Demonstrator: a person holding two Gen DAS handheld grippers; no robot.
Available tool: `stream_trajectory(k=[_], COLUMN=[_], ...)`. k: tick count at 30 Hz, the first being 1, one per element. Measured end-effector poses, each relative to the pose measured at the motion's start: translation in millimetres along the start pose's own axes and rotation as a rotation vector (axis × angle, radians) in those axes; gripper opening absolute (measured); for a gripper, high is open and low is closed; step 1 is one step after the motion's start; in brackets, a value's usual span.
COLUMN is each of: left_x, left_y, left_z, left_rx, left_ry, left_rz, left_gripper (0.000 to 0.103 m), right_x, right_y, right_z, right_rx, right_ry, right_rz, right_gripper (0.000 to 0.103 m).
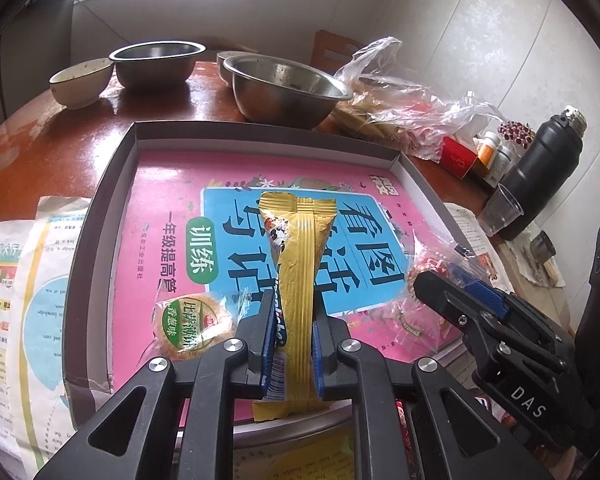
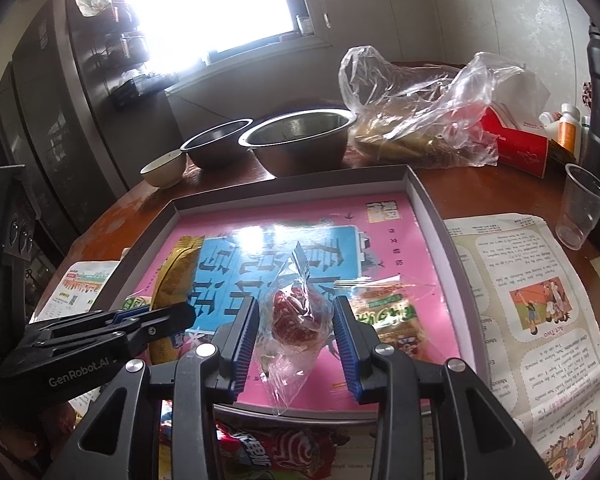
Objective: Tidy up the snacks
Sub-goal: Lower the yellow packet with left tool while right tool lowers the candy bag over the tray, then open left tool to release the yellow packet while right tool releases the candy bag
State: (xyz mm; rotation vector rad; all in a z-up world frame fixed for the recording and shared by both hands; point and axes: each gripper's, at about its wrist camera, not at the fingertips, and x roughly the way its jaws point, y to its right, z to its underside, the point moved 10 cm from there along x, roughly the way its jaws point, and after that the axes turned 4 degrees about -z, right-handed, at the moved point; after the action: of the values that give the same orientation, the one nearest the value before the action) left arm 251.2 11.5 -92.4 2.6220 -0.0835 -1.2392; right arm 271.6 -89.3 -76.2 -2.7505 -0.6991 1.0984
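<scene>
A shallow grey box (image 1: 100,216) lined with a pink and blue book cover lies on the brown table. My left gripper (image 1: 294,312) is shut on a gold-wrapped snack bar (image 1: 300,248), held lengthwise over the box. A round biscuit packet with a green label (image 1: 188,324) lies just left of it in the box. In the right wrist view my right gripper (image 2: 296,304) is shut on a clear-wrapped red snack (image 2: 296,316) above the box's near edge (image 2: 428,216). A green-printed packet (image 2: 384,320) lies to its right. The left gripper (image 2: 184,314) and the gold bar (image 2: 176,280) show at the left.
Two steel bowls (image 1: 288,88) (image 1: 156,64) and a ceramic bowl (image 1: 80,84) stand behind the box. A crumpled plastic bag (image 2: 420,120), red carton (image 2: 516,144), plastic cup (image 2: 584,204) and black flask (image 1: 540,176) crowd the right. Printed sheets (image 2: 528,312) flank the box; a red packet (image 2: 268,452) lies in front.
</scene>
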Motion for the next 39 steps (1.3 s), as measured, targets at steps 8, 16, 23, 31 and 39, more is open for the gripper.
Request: stream_trajectory(k=[8, 16, 23, 31, 39], left_x=[0, -1, -2, -6, -11], left_y=[-1, 0, 1, -1, -3], left_z=[1, 4, 5, 4, 3], left_rx=[-0.003, 0.0, -0.003, -0.011, -0.017], left_ry=[-0.005, -0.013, -0.013, -0.01, -0.001], left_rz=[0.0, -0.001, -0.006, -0.009, -0.018], left_gripper=[0.017, 0.019, 0.021, 0.022, 0.035], right_x=[-2, -4, -8, -10, -16], right_y=[9, 14, 20, 23, 32], right_z=[-1, -2, -3, -2, -6], right_rx=[0.029, 0.04, 0.06, 0.07, 0.092], right_ry=[0.0, 0.005, 0.011, 0.013, 0.034], right_rz=[0.015, 0.031, 0.049, 0.052, 0.07], right_gripper=[0.039, 0.044, 0.048, 0.052, 0.058])
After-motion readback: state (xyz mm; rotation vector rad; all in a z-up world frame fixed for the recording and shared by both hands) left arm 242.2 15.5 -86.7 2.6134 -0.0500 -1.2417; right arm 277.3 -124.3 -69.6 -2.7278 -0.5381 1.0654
